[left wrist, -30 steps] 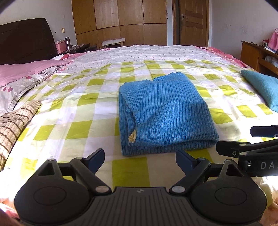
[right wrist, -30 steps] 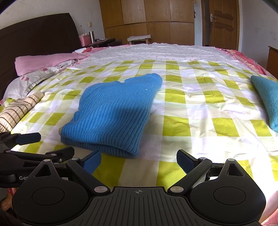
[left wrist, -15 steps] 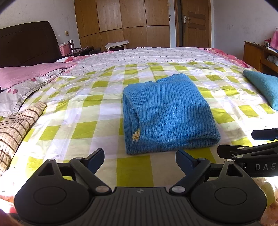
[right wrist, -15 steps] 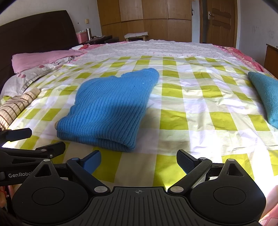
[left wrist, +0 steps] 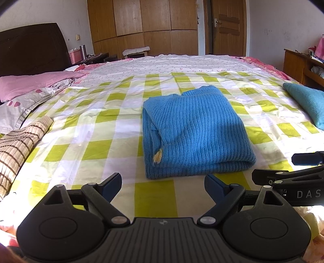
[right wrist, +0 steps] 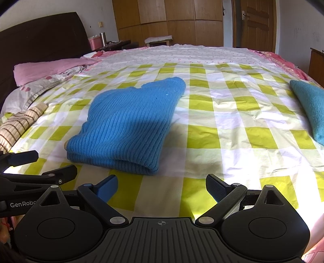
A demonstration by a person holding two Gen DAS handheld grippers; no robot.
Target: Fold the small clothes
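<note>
Blue folded sweater (left wrist: 194, 131), lengthwise probably away

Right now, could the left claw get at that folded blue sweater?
Probably yes: the left claw is open, and only bare checked sheet lies between it and the blue sweater.

Both cameras sit low at the near edge of the bed (left wrist: 125, 129), each riding on its own gripper and facing forward across the checked sheet toward the wardrobe (left wrist: 141, 18) and door (right wrist: 255, 24). The left view looks from close before the folded blue sweater (left wrist: 194, 131), slightly to its left; the right view stands further right, so the sweater (right wrist: 131, 125) falls left of centre. They share sweater, sheet, headboard (right wrist: 44, 34), and each catches the other gripper at its edge.
</note>
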